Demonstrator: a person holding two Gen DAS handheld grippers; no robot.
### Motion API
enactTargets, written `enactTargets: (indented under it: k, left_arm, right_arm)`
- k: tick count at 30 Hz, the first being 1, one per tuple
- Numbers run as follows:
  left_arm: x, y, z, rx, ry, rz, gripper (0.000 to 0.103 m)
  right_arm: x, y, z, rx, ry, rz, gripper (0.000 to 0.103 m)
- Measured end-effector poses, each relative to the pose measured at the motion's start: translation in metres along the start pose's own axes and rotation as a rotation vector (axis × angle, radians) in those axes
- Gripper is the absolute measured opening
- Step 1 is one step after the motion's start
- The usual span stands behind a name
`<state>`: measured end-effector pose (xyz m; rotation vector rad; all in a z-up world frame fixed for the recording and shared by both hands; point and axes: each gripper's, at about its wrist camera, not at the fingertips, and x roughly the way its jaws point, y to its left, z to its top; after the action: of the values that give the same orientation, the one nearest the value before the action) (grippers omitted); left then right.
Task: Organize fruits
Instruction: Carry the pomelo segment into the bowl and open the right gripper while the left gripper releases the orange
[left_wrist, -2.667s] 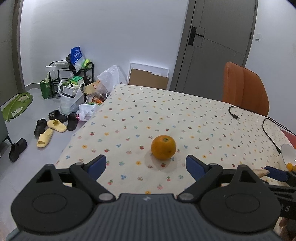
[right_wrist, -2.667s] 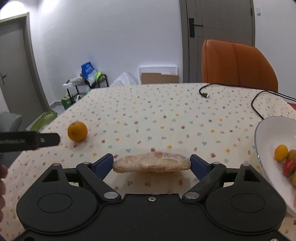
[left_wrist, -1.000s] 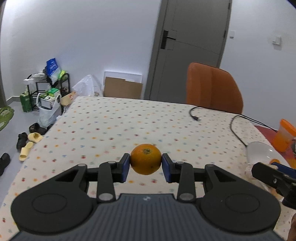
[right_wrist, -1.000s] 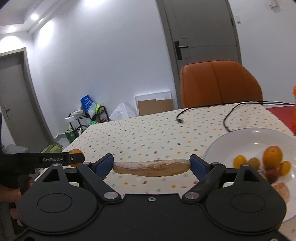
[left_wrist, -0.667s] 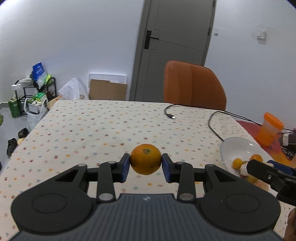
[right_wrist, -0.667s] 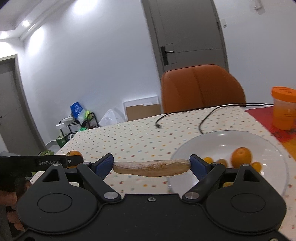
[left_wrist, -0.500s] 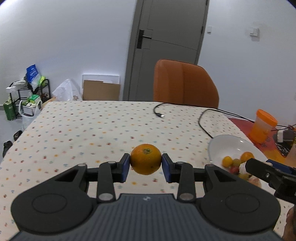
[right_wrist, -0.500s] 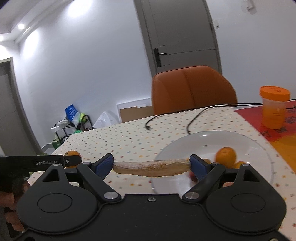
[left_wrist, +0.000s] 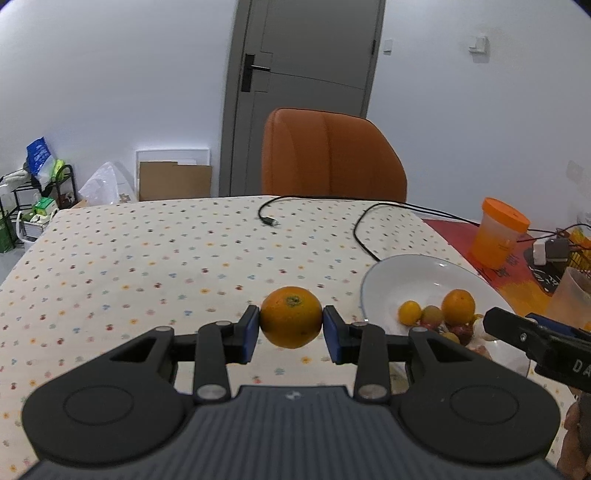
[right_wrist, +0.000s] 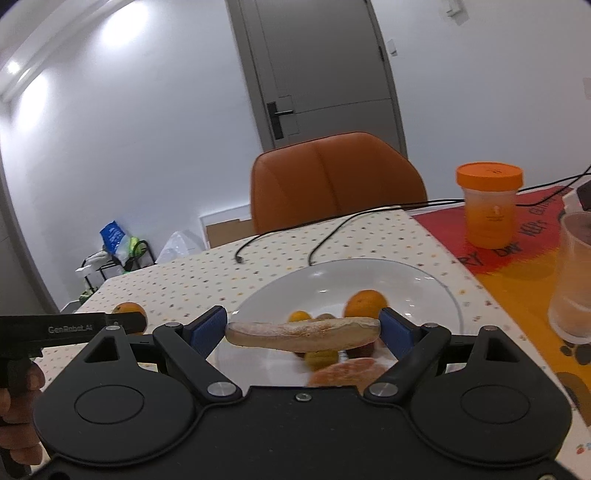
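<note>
Some fruit already on plate (right_wrist: 436, 291); my left gripper (left_wrist: 291, 328) clamps orange (left_wrist: 291, 322), right gripper (right_wrist: 303, 332) grips pale fruit slice (right_wrist: 303, 334), both undelivered.

Glossy white plate (right_wrist: 436, 284), matt printed cloth (left_wrist: 147, 251), dimpled orange (left_wrist: 291, 322), smooth leathery chair (left_wrist: 332, 158).

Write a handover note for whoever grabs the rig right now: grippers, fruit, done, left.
Left gripper: jaws shut on the orange, held above the tablecloth, left of the white plate.
Right gripper: jaws shut on the ends of a long pale fruit slice, held over the plate.
Plate: already holds a small orange, several small yellow and reddish fruits, and a peeled segment at the near edge.
Done: both pieces picked up and brought to the plate.
Left: set the slice down, then the orange, in a bare part of the plate.
</note>
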<state>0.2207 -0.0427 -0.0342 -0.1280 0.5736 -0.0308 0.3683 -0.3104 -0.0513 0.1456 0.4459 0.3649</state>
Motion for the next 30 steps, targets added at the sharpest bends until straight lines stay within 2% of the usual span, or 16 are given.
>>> enactTargets:
  k: [23, 30]
  left_arm:
    - [0.029, -0.056, 0.001, 0.074, 0.038, -0.071, 0.036]
    - [0.03, -0.068, -0.001, 0.095, 0.054, -0.111, 0.036]
  right_arm:
    - [0.011, -0.055, 0.001, 0.06, -0.008, -0.058, 0.088]
    - [0.004, -0.062, -0.003, 0.077, -0.005, -0.045, 0.089]
